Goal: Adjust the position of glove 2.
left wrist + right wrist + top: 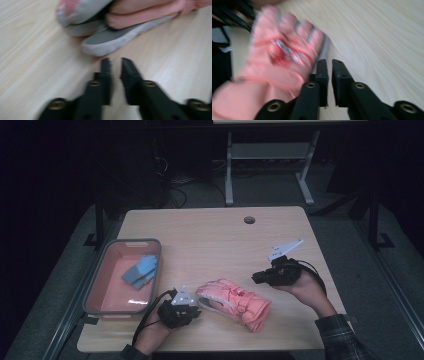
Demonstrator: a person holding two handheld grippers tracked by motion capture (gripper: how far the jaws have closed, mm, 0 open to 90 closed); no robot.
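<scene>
1. One large pale wooden table fills the middle of the high view; its bare top leaves room to work.
2. Next in size, a grey-rimmed pink plastic bin sits at the left edge, probably as the drop-off place, since a folded blue fabric glove already lies inside it.
3. A padded pink winter glove with grey palm lies flat on the table at lower centre, just right of the bin, between the two hands.
4. The left gripper sits at the glove's grey fingertips; its jaws are almost together and hold nothing, apparently just short of the fabric.
5. The right gripper hovers at centre right, apart from the glove, jaws likewise nearly closed and empty.
</scene>
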